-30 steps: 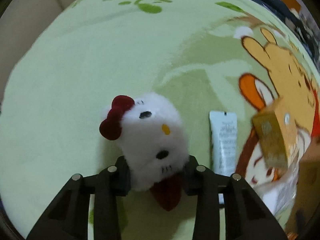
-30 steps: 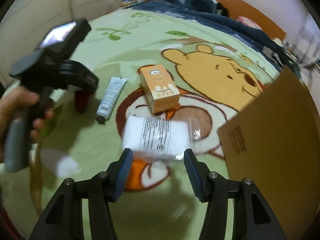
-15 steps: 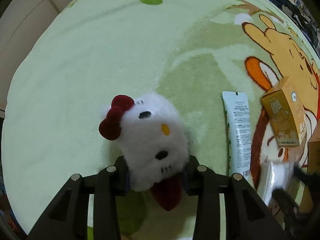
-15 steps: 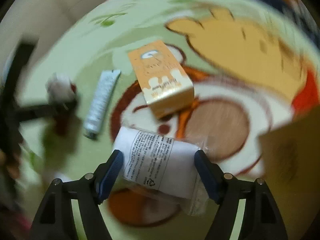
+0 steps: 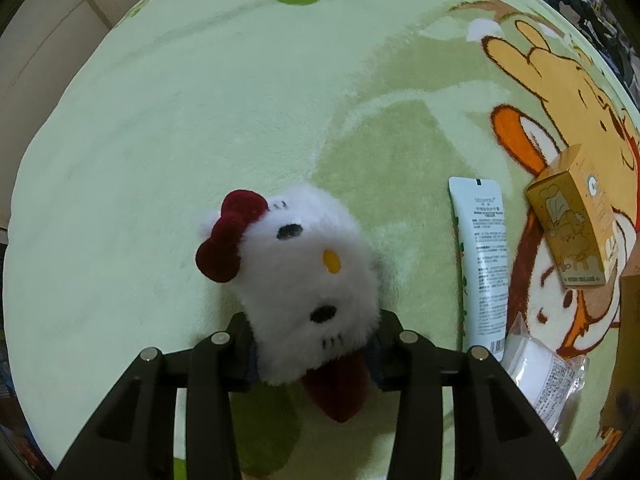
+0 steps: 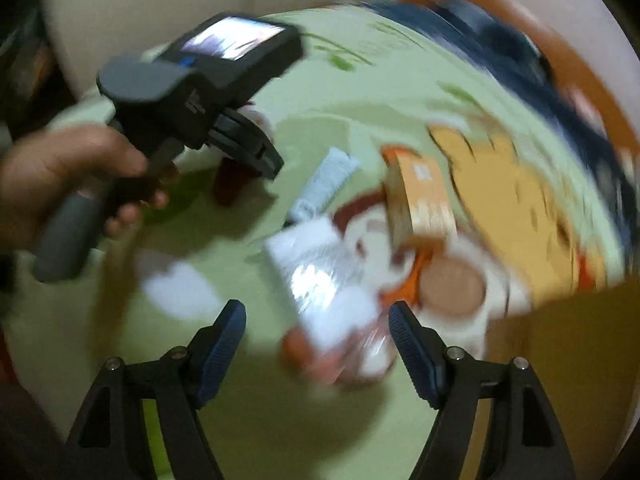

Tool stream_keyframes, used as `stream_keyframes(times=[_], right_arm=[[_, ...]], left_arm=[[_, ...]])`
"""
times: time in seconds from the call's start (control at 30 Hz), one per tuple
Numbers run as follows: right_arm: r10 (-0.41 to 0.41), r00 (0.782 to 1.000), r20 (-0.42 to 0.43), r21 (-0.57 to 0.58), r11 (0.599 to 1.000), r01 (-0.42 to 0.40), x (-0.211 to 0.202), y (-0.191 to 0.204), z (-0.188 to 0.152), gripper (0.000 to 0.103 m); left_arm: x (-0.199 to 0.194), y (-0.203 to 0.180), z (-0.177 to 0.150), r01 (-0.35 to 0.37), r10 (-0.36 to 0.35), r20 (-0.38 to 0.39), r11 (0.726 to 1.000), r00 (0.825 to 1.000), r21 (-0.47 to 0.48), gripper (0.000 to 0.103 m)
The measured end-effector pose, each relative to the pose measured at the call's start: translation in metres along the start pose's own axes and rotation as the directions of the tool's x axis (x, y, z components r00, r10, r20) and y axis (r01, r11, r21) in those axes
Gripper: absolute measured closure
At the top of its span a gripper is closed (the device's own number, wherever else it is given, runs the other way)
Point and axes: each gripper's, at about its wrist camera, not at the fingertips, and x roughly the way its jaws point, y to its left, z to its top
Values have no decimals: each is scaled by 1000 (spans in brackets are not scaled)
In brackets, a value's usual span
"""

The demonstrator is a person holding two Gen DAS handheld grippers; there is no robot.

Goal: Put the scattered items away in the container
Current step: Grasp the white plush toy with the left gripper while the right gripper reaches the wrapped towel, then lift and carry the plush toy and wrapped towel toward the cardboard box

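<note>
While the left tongs, jaws easing apart, pinch the fluffy white cat plush with red bow above the green blanket, the open right tongs should straddle the plastic-wrapped white packet squarely before squeezing.

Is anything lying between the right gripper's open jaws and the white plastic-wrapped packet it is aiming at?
Nothing visible does. The right gripper is open over the white packet, which lies on the green blanket, with no other item in between. The orange box and white tube lie beyond it.
</note>
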Motion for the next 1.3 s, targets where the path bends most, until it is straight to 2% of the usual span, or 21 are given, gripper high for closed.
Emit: stream_keyframes(times=[0.1, 0.2, 0.27, 0.3, 0.4, 0.5, 0.57, 0.7, 0.77, 0.83, 0.87, 0.9, 1.03, 1.07, 1.3], right_arm=[[50, 997, -55, -102, 993, -56, 39, -7, 15, 26], [155, 980, -122, -70, 984, -164, 67, -15, 22, 26], [221, 963, -155, -2, 975, -224, 80, -16, 22, 30], [239, 956, -172, 25, 971, -239, 83, -14, 20, 45], [269, 950, -157, 119, 960, -253, 70, -9, 13, 72], [299, 949, -97, 309, 916, -257, 43, -15, -4, 72], [300, 953, -50, 452, 857, -246, 20, -21, -21, 72], [204, 979, -3, 622, 767, -158, -32, -32, -44, 72], [124, 992, 16, 675, 730, -102, -68, -38, -50, 72], [55, 998, 39, 707, 704, -66, -103, -41, -57, 72], [25, 999, 46, 716, 697, -50, -116, -47, -59, 72], [-8, 998, 55, 720, 693, -34, -135, -49, -61, 72], [-130, 986, 103, 714, 700, 18, -203, -60, -61, 72], [-158, 981, 116, 711, 702, 30, -222, -62, -64, 72], [-303, 938, 166, 735, 673, 87, -304, -79, -79, 72]], left_arm=[[1, -1, -1, -1, 1, 0, 1000, 1000, -4, 60], [2, -1, -2, 1, -1, -1, 1000, 1000, -7, 60], [3, -1, -4, 5, -5, 2, 1000, 1000, -9, 60], [2, -1, -5, 9, -9, 6, 1000, 1000, -8, 62], [-6, -1, -14, 8, -8, 11, 1000, 1000, -4, 65], [-17, 1, -31, 22, -22, -2, 1000, 1000, -5, 66], [-27, 1, -48, 15, -14, -13, 1000, 1000, 6, 66], [-58, -7, -79, -3, 3, -12, 998, 1000, 56, 66], [-83, -16, -93, -9, 9, 6, 996, 1000, 88, 66], [-111, -25, -92, -3, -1, 33, 993, 999, 121, 66], [-124, -39, -75, -1, -6, 48, 991, 999, 136, 66], [-143, -40, -77, 2, -12, 66, 989, 998, 151, 66], [-219, -78, -73, 44, -77, 150, 976, 986, 215, 66], [-228, -81, -68, 51, -90, 163, 973, 982, 225, 66], [-324, -126, -75, 107, -205, 272, 936, 940, 336, 66]])
